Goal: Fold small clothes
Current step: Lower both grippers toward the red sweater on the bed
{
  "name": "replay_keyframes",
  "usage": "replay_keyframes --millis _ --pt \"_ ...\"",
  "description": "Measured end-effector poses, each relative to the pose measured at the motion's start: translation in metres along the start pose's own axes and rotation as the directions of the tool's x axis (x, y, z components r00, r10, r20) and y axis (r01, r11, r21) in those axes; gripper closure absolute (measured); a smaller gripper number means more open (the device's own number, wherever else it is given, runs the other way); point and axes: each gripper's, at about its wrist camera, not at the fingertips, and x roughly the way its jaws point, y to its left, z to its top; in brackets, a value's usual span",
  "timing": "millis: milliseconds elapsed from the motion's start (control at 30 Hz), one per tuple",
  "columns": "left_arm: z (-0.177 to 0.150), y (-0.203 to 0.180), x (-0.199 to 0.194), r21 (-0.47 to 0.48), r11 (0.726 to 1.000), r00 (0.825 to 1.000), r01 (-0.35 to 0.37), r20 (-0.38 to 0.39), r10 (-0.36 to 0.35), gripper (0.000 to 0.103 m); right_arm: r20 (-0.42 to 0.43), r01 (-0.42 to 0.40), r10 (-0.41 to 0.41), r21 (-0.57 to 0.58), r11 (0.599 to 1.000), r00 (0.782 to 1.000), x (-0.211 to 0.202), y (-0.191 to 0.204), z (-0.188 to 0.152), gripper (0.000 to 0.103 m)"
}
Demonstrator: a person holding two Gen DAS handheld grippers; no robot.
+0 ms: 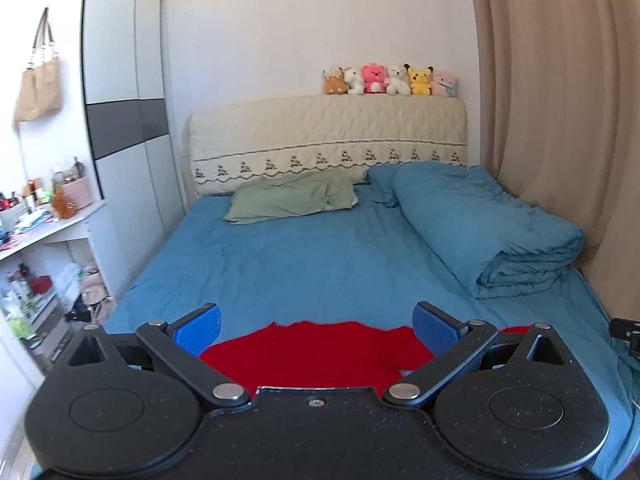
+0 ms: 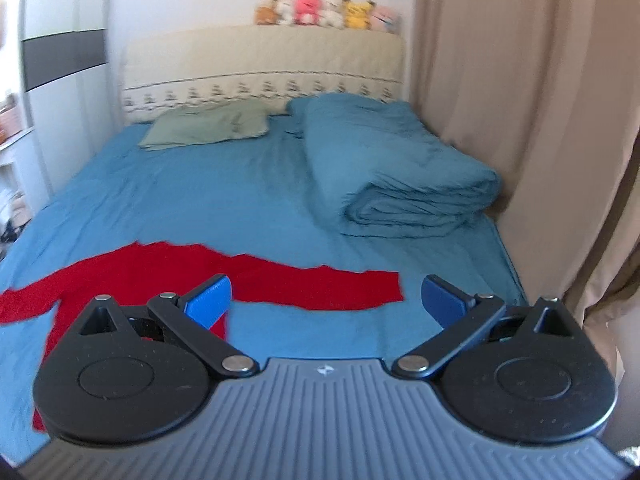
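The left gripper [image 1: 316,322] is held wide open, nothing grasped, directly over the red garment [image 2: 168,276], which is spread flat on the blue sheet [image 2: 224,200]. Its long axis is laid left to right, sleeve to sleeve. The right gripper [image 2: 326,296], likewise spread and empty, is found nearest the right sleeve [image 2: 340,286].

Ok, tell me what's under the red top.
The red top lies spread flat on the blue bedsheet, sleeves out. Only sheet shows around it; anything beneath the fabric is covered. Both grippers are open above it.
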Motion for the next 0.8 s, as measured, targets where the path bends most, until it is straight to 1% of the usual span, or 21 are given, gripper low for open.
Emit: replay_keyframes --millis 100,167,233,367,533,600,633,667,700,800 --pt "0.007 -0.012 0.045 -0.008 0.999 0.999 0.043 -0.018 -0.044 0.000 -0.038 0.038 -0.037 0.039 0.999 0.999 0.049 -0.028 0.008 0.000" --pt "0.008 -0.016 0.078 -0.035 0.996 0.995 0.079 -0.049 -0.081 0.000 -0.067 0.069 -0.065 0.051 0.996 0.996 0.085 -0.041 0.006 0.000" --pt "0.004 -0.023 0.115 -0.056 0.994 0.992 0.097 -0.079 -0.101 0.000 -0.108 0.086 -0.078 0.075 0.993 0.991 0.125 -0.054 0.002 0.000" --pt "-0.012 -0.041 0.194 -0.031 0.994 0.983 0.108 -0.144 -0.112 0.000 -0.187 0.064 -0.031 0.176 0.982 0.982 0.207 -0.080 -0.019 0.000" --pt "-0.050 -0.066 0.297 -0.043 0.988 0.961 0.146 -0.232 -0.152 0.000 -0.259 0.068 0.000 0.253 0.965 0.966 0.302 -0.101 -0.058 0.000" --pt "-0.067 -0.076 0.333 -0.038 0.988 0.953 0.151 -0.260 -0.156 0.000 -0.283 0.067 0.016 0.282 0.957 0.959 0.337 -0.107 -0.076 0.000" --pt "-0.076 -0.080 0.349 -0.033 0.988 0.950 0.153 -0.271 -0.156 0.000 -0.287 0.059 0.031 0.299 0.952 0.957 0.355 -0.110 -0.086 0.002" --pt "-0.085 -0.084 0.365 -0.027 0.988 0.948 0.154 -0.279 -0.156 0.000 -0.292 0.055 0.040 0.311 0.949 0.956 0.370 -0.112 -0.094 0.007" --pt "-0.094 -0.090 0.380 -0.017 0.988 0.946 0.156 -0.285 -0.154 0.000 -0.298 0.057 0.043 0.319 0.946 0.954 0.385 -0.114 -0.102 0.011" --pt "-0.118 -0.103 0.416 0.004 0.988 0.942 0.157 -0.303 -0.148 0.000 -0.299 0.060 0.045 0.332 0.941 0.953 0.422 -0.118 -0.122 0.019"
